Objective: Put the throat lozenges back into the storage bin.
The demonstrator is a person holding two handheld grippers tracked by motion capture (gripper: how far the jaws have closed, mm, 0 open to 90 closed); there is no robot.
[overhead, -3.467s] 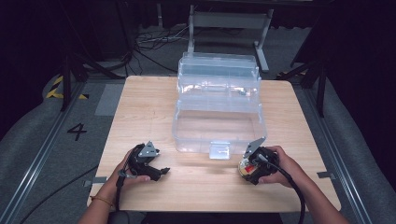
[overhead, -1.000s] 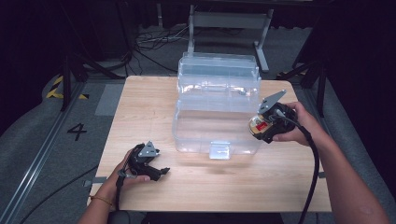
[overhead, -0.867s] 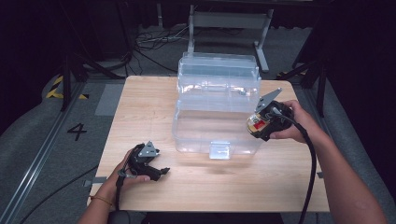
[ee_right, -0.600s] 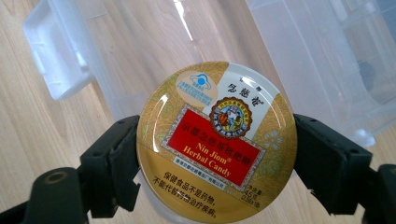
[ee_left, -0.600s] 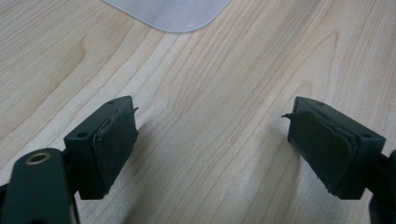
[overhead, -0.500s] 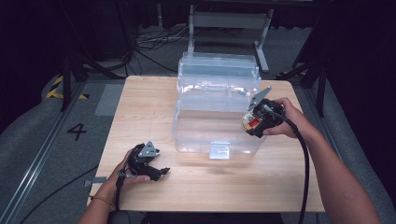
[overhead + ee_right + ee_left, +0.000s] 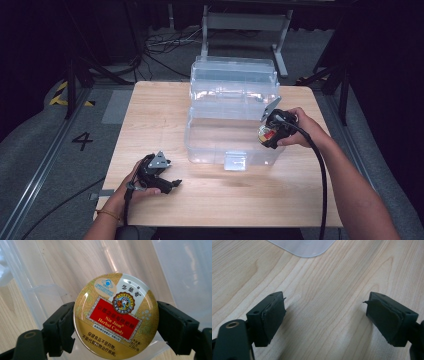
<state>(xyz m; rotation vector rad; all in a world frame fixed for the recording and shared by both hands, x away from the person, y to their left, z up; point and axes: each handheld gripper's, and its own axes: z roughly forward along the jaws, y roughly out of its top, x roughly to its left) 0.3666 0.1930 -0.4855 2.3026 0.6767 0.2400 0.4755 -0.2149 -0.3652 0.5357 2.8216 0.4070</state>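
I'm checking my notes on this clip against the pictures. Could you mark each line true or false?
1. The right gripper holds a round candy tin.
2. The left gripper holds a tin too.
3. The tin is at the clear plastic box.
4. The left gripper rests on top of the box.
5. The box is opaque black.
1. True: the right gripper is clamped on the tin.
2. False: the left gripper is open, with bare table between its jaws.
3. True: the tin is held over the right part of the box.
4. False: it sits low over the table's near left, apart from the box.
5. False: the box is clear plastic.
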